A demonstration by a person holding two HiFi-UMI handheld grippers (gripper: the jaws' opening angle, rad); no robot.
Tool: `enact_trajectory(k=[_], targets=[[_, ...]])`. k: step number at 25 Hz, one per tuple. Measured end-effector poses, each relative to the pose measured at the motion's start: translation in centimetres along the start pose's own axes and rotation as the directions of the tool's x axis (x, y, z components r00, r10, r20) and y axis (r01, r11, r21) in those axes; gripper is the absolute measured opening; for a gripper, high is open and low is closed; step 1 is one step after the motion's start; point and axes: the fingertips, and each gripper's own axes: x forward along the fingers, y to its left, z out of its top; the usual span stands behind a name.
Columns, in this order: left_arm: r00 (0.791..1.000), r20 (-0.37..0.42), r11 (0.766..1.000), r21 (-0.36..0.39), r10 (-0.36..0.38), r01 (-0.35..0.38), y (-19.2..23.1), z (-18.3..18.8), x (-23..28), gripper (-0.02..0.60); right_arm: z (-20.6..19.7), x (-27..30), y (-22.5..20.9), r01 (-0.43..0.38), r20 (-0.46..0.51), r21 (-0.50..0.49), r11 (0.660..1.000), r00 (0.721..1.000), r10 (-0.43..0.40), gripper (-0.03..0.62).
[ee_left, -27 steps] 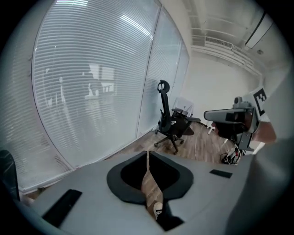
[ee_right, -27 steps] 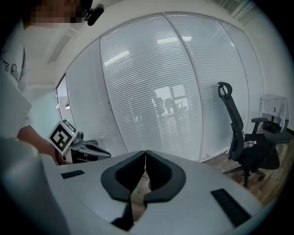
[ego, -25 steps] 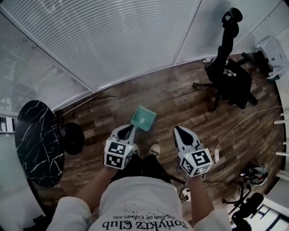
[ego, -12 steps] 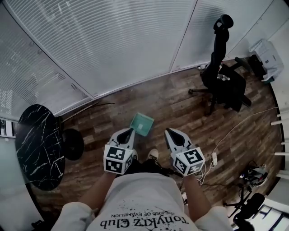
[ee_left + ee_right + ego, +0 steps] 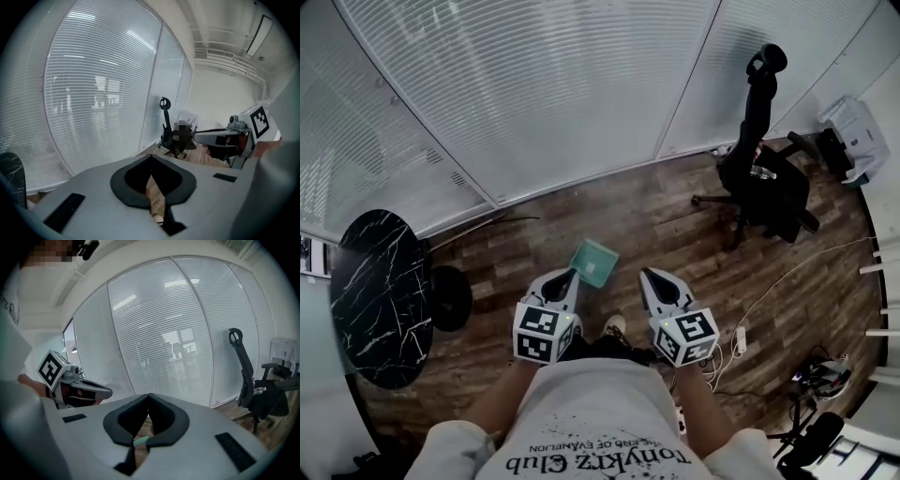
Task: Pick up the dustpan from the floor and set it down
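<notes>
The teal dustpan (image 5: 594, 262) lies flat on the wooden floor in front of the person's shoes. In the head view my left gripper (image 5: 567, 273) hangs above its near left corner, jaws shut and empty. My right gripper (image 5: 648, 274) is to the right of the dustpan, apart from it, also shut with nothing held. In the left gripper view, the left gripper (image 5: 151, 156) shows only floor through the gap behind its closed tips. In the right gripper view, a strip of the dustpan (image 5: 140, 441) shows far below, behind the closed tips of the right gripper (image 5: 148, 394).
A glass wall with white blinds (image 5: 534, 94) runs along the back. A black office chair (image 5: 764, 178) stands at the right, a round black marble table (image 5: 375, 291) at the left. Cables and a power strip (image 5: 739, 339) lie on the floor at the right.
Both grippers have risen a little from the floor, and the right one has drifted left toward the other. The dustpan stays where it lay.
</notes>
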Motion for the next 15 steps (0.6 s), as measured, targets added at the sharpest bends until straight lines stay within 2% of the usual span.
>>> enact_trajectory(k=[15], targets=[[1.0, 0.009, 1.0, -0.013, -0.009, 0.009, -0.93, -0.01, -0.31, 0.021, 0.21, -0.84, 0.3, -0.013, -0.006, -0.024, 1.0, 1.0, 0.013, 0.025]])
